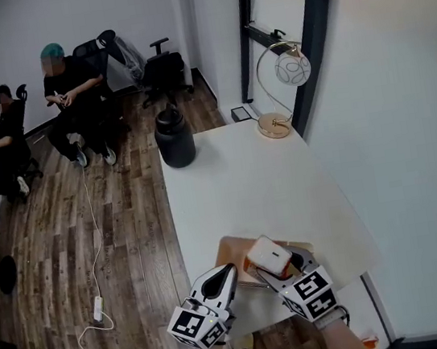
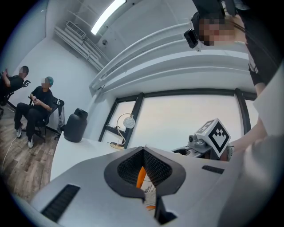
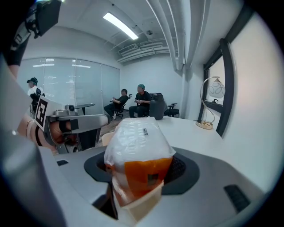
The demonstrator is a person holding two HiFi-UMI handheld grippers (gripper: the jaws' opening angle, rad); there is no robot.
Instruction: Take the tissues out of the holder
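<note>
Nearest the observer, both grippers are over the near edge of the white tabletop [image 1: 244,182]. The right gripper [image 1: 279,262] has its jaws spread wide around the tissue pack [image 1: 267,253], pads pressed to either side. The right gripper view shows the pack filling the gap, with a white wrapper above, an orange band across the middle and a pale tan edge below. The pack sits over the brown holder [image 1: 229,253], which lies flat at the near edge of the tabletop. Whether the pack is clear of the holder cannot be told. The left gripper [image 1: 229,269] is just left of the pack, tips pointing at the holder's left side, jaws pressed together at the tips. In the left gripper view a sliver of orange and a scrap of white printed wrapper show in the slit between the pads. Whether anything is pinched there cannot be told. Further back, a black jug [image 1: 174,137] stands at the far left corner of the tabletop, and an arc lamp [image 1: 293,68] with a round shade at the far right corner, well apart from the holder. The rest of the surface is bare. To the left is a wood floor [image 1: 131,240] with a white cable running to a power strip [image 1: 98,308]. Two people [image 1: 72,94] sit in office chairs at the far end of the room.
</note>
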